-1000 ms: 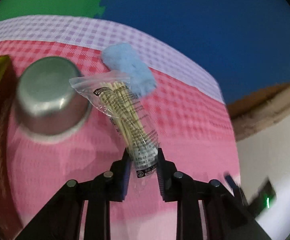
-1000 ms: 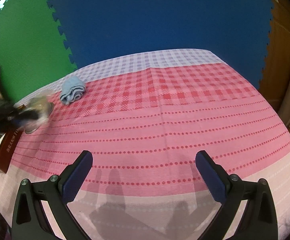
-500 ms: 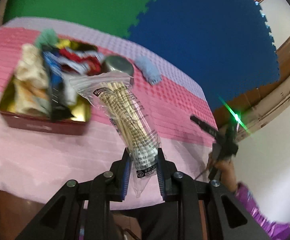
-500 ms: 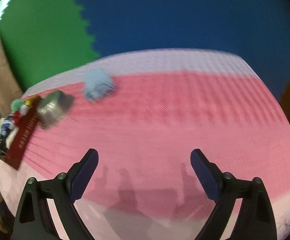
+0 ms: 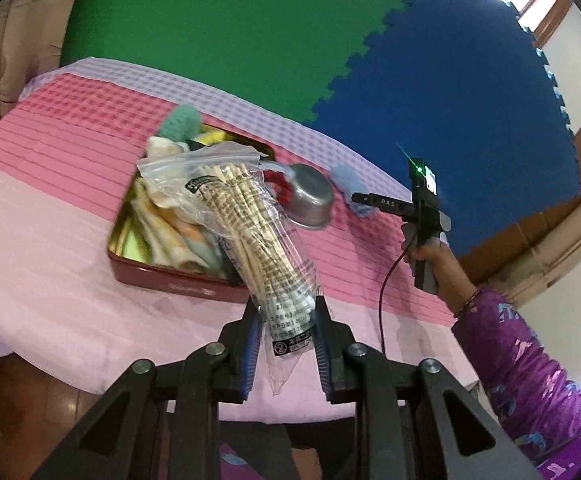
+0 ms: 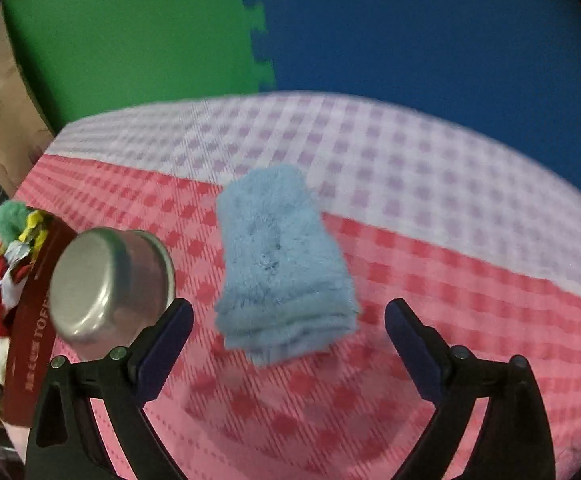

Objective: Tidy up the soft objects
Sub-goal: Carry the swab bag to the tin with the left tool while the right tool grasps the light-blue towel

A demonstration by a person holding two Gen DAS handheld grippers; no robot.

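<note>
Pink checked tablecloth (image 6: 430,240) under green and blue foam backdrop. Blue folded towel (image 6: 286,268), judged soft, light and compressible, is best pinched across its stacked lower edge; it lies at frame centre, ahead of and between the wide-open right gripper (image 6: 288,332) jaws, untouched. Left gripper (image 5: 286,340) is clamped on a bagged stick bundle (image 5: 250,232).

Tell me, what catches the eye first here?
A clear plastic bag of wooden sticks pinched in the left gripper, held up before a red tin crammed with cloths. In the other view, a fluffy folded blue towel lies ahead of the open right gripper.
</note>
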